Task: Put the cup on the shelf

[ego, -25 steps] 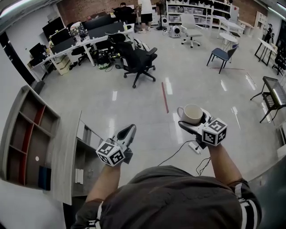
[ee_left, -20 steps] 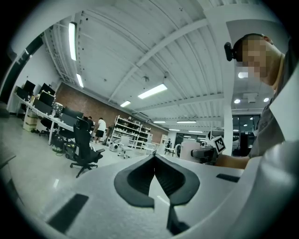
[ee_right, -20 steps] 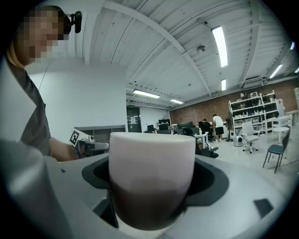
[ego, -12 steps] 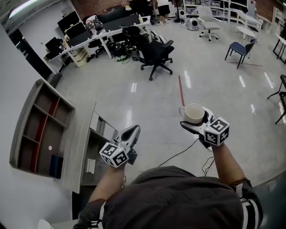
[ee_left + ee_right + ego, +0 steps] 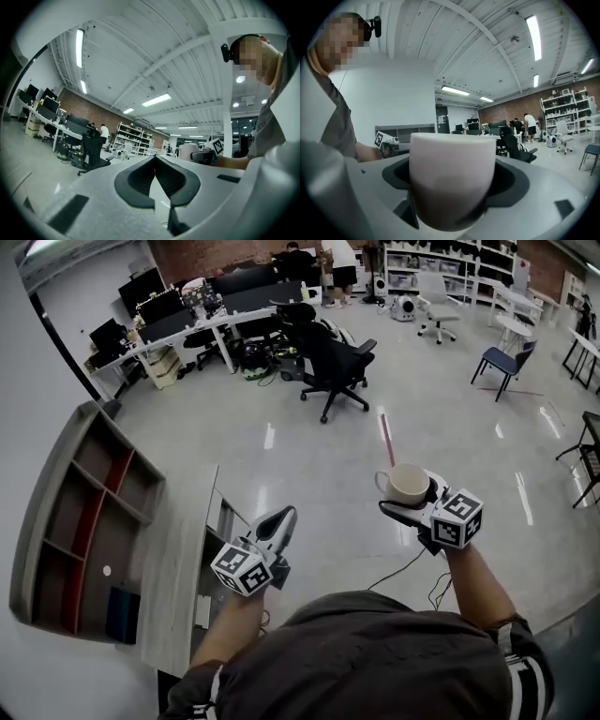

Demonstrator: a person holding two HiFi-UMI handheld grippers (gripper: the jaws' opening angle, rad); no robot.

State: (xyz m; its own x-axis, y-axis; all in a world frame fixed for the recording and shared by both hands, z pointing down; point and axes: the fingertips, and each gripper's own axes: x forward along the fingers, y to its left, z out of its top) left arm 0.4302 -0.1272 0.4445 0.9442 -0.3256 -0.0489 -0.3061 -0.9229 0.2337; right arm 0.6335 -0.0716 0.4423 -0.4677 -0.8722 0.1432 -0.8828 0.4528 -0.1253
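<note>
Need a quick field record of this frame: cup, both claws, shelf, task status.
cup: white cup, upright, handle towards the person's left
right claw: right claw closed on the cup's body, held in the air over the floor
left claw: left claw jaws together, nothing between them
shelf: open wooden shelf at the person's left, apart from both claws
task status: cup held, not yet on the shelf
</note>
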